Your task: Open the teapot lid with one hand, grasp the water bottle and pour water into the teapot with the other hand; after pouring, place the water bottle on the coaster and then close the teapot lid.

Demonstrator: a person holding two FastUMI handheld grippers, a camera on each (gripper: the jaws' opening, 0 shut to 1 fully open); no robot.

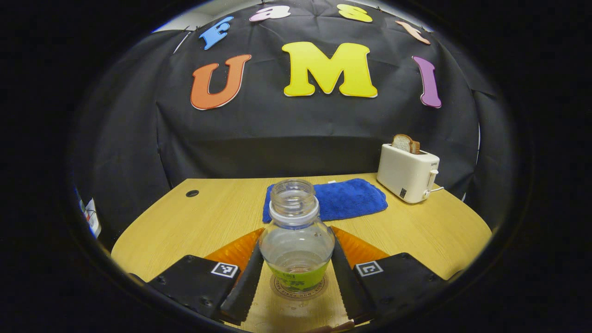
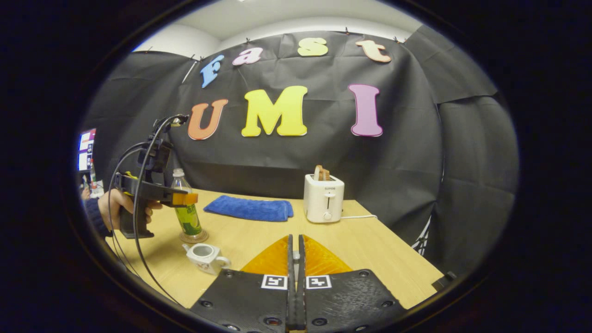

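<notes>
An uncapped clear water bottle (image 1: 294,206) with a green label stands upright on a round coaster (image 1: 320,289). My left gripper (image 1: 296,243) has a finger pressed on each side of its body. In the right gripper view the same bottle (image 2: 187,217) and coaster (image 2: 194,239) sit at the left. The left gripper (image 2: 185,199) holds the bottle there, and a hand (image 2: 115,203) holds that gripper. Just in front of them stands the small white teapot (image 2: 203,256) with its top open. My right gripper (image 2: 294,238) hovers to the teapot's right. It is shut, with a small pale piece, apparently the lid, in the slit.
A blue towel (image 1: 347,199) lies behind the bottle on the wooden table (image 1: 416,231). A white toaster (image 1: 407,178) with bread in it stands at the back right. Cables (image 2: 134,231) hang from the left gripper over the table's left edge.
</notes>
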